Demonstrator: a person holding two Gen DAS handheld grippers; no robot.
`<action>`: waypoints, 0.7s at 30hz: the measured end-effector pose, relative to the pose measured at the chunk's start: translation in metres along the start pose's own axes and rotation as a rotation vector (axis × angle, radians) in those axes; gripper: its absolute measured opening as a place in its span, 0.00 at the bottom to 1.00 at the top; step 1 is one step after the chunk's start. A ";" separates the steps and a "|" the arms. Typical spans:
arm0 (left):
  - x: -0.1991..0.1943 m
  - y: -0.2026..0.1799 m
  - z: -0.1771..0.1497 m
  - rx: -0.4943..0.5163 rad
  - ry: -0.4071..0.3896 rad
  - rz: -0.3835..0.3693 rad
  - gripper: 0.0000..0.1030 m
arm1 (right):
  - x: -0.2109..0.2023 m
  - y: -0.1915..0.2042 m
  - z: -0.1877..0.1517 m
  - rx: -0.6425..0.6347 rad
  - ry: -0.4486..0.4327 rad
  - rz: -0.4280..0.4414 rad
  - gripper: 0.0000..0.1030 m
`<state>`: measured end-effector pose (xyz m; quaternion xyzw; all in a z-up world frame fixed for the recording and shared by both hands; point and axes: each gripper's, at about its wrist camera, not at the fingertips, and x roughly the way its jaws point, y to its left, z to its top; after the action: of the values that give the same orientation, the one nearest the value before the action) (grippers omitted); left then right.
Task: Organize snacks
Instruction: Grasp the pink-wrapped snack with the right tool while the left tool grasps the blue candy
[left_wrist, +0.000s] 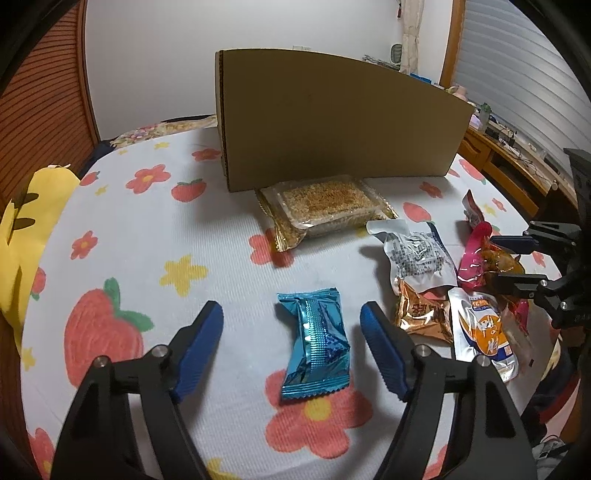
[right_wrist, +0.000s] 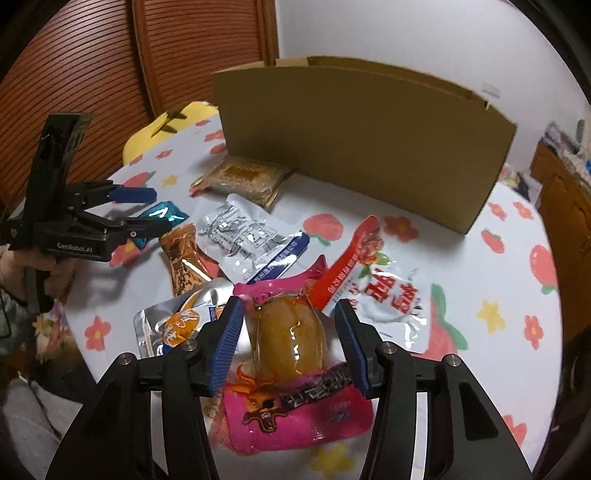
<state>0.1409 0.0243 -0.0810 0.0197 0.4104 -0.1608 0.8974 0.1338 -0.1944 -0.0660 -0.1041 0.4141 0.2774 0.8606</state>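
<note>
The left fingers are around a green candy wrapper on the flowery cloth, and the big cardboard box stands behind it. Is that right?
Not quite: the wrapper is shiny blue, not green. The left wrist view shows it lying between the left gripper's open fingers on the flowery cloth, with the cardboard box behind.

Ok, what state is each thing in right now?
Left gripper: jaws open, astride the blue packet, not touching.
Blue packet: sealed, flat on the cloth.
Right gripper: jaws open, either side of the pink packet.
Pink packet: sealed, lying flat.
Cardboard box: upright, open-topped.
</note>
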 end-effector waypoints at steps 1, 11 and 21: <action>0.000 -0.001 0.000 0.004 -0.001 0.004 0.69 | 0.002 -0.001 0.001 -0.002 0.007 0.006 0.53; 0.000 -0.008 -0.002 0.046 -0.010 0.033 0.48 | 0.006 -0.012 0.004 0.059 0.014 0.081 0.41; -0.001 -0.012 -0.004 0.066 -0.022 0.031 0.24 | 0.005 -0.010 0.009 0.073 -0.025 0.043 0.33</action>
<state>0.1338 0.0141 -0.0816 0.0537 0.3948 -0.1605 0.9030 0.1481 -0.1974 -0.0644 -0.0605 0.4152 0.2817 0.8629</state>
